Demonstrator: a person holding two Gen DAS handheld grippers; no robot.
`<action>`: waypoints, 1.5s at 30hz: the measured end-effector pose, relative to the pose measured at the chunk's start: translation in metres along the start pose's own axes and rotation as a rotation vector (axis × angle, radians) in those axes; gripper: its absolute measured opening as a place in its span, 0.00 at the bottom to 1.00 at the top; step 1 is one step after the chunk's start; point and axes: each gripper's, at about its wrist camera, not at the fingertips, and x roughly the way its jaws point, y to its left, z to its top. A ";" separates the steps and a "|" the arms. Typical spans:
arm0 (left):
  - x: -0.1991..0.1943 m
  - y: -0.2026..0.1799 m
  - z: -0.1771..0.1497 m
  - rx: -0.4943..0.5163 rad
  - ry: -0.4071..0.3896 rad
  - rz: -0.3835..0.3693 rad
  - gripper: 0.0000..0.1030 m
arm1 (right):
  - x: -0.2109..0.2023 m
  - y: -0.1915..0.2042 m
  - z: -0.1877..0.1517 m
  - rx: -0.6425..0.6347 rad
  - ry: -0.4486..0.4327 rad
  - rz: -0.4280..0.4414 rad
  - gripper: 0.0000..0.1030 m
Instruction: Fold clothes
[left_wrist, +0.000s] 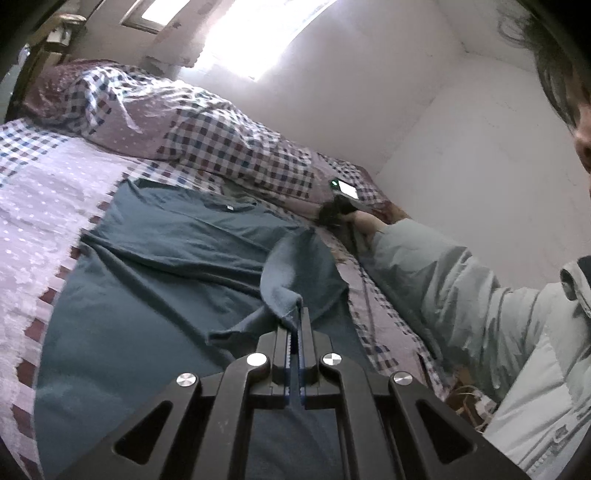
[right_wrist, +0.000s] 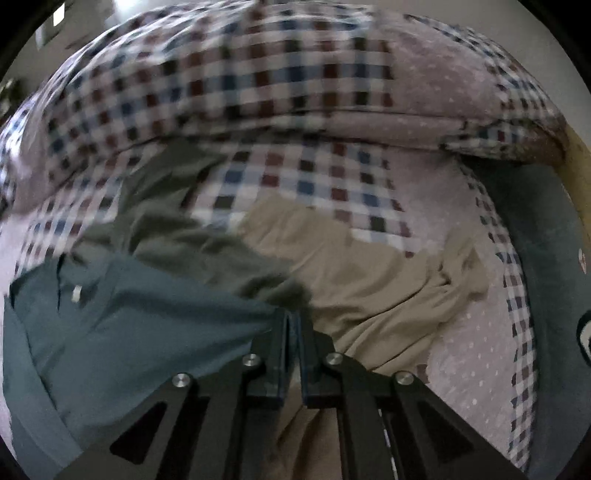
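A teal T-shirt (left_wrist: 166, 258) lies spread on the bed, its neck label (left_wrist: 229, 207) towards the far side. My left gripper (left_wrist: 297, 314) is shut on a raised fold of the shirt's right edge, and the cloth drapes over the fingertips. Farther along that same edge, a hand holds my right gripper (left_wrist: 338, 212) low at the shirt's shoulder. In the blurred right wrist view the right gripper (right_wrist: 294, 317) has its jaws nearly together at the corner of the teal shirt (right_wrist: 147, 325), pinching its edge.
A bunched checked duvet (left_wrist: 207, 129) runs along the far side by the white wall (left_wrist: 461, 147). An olive garment (right_wrist: 177, 236) and a beige garment (right_wrist: 369, 266) lie beyond the shirt. The person's grey sleeve (left_wrist: 461, 295) crosses the bed's right edge.
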 end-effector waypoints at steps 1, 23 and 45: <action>0.000 0.001 0.000 -0.001 0.000 0.006 0.01 | 0.000 -0.007 0.003 0.020 -0.013 -0.053 0.06; -0.003 -0.005 0.010 -0.018 0.003 0.045 0.01 | -0.048 -0.007 -0.086 -0.070 -0.021 0.389 0.28; -0.008 -0.011 0.020 -0.036 -0.035 0.098 0.01 | -0.065 -0.045 -0.137 -0.038 -0.073 0.486 0.19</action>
